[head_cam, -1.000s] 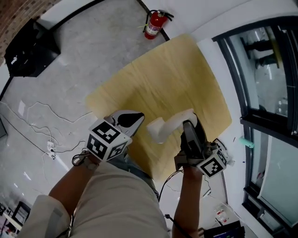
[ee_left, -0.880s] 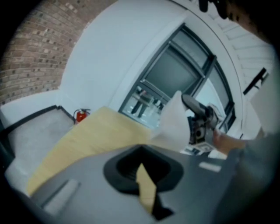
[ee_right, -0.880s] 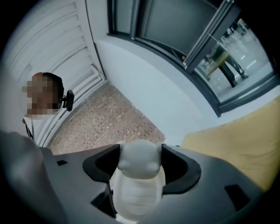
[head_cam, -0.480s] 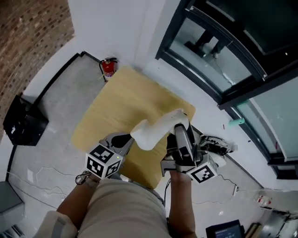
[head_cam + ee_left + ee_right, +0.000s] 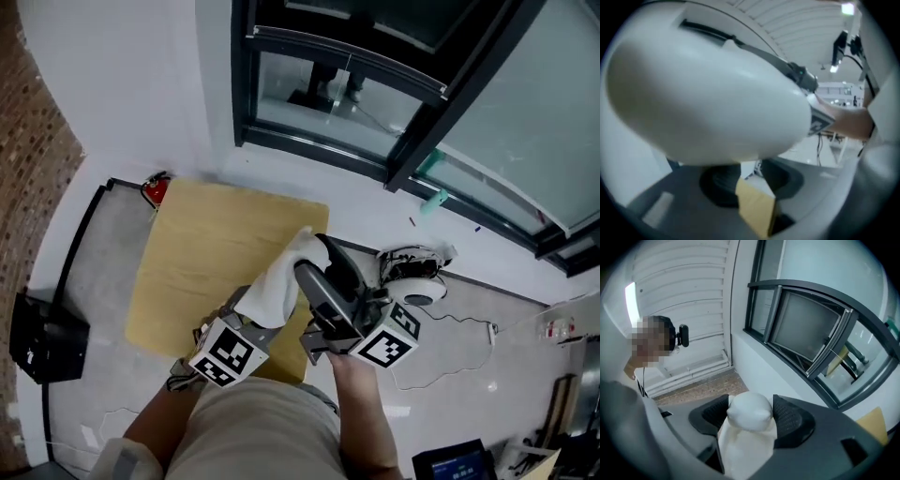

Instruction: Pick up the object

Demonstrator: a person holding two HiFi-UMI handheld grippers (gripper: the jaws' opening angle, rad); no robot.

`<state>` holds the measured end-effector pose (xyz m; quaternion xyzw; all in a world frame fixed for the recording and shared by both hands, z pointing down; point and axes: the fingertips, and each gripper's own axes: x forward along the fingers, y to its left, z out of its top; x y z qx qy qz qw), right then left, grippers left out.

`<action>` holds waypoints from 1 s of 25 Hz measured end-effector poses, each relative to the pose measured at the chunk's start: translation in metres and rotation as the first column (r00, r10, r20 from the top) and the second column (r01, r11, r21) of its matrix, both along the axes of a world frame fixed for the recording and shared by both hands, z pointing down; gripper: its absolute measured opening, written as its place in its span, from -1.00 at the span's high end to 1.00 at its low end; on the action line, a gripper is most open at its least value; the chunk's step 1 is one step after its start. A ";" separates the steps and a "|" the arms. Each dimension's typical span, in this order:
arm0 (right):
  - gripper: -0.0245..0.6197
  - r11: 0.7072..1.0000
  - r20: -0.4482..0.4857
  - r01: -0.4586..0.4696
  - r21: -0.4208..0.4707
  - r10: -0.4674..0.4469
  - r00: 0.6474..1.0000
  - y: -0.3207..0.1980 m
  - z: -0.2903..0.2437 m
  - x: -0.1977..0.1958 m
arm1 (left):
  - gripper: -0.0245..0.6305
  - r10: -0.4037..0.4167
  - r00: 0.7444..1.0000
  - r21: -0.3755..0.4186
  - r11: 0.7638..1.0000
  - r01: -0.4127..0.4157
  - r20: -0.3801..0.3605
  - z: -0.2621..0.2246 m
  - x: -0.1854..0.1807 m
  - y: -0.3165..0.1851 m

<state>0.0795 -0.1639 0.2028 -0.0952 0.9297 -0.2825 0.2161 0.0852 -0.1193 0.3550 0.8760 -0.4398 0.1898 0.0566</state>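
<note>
Right gripper (image 5: 323,258): pinching the white object (image 5: 279,279); in the right gripper view the ribbed pads (image 5: 790,420) press on both sides of its rounded end, so this claw alone carries it
Left gripper (image 5: 251,302): jaws have just been opening and now stand spread; its own view shows only a sliver of the wooden table (image 5: 757,211) through the gap, while the object's broad body looms above the pads and is not pinched
White object: off the table, in the air above the table's near right corner, with its long body slanting from the right claw towards the left one
Step in hand: judged to be the lift itself, with the object raised and the task close to done
Grip advice: the hold is at one end only, so the long free part likely levers against the pads; hold the pinch firm and avoid sharp wrist turns
Left claw advice: draw it off beside the object, not through it, since the two are close together
Risk: smooth rounded plastic may slide out of a narrow end grip, and it would then fall onto the table's near edge or the floor
Table (image 5: 216,253): light wooden top directly below both claws
Beyond the table: a red fire extinguisher (image 5: 155,190) at its far left corner and a dark window frame (image 5: 375,84) past its far edge
</note>
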 end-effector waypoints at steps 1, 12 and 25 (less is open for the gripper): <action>-0.02 1.000 -0.014 0.000 0.026 0.000 1.000 0.003 -0.004 0.000 | 0.51 -0.005 1.000 0.020 1.000 0.005 0.030 -0.001 -0.001 -0.001; -0.02 0.937 -0.073 -0.056 0.346 0.086 0.994 0.020 -0.049 -0.013 | 0.51 -0.041 0.998 0.224 0.974 0.028 0.054 -0.047 -0.029 -0.043; -0.03 0.944 -0.097 -0.075 0.321 0.112 0.989 0.012 -0.027 -0.013 | 0.51 -0.002 0.997 0.199 0.980 -0.014 0.080 -0.023 -0.028 -0.050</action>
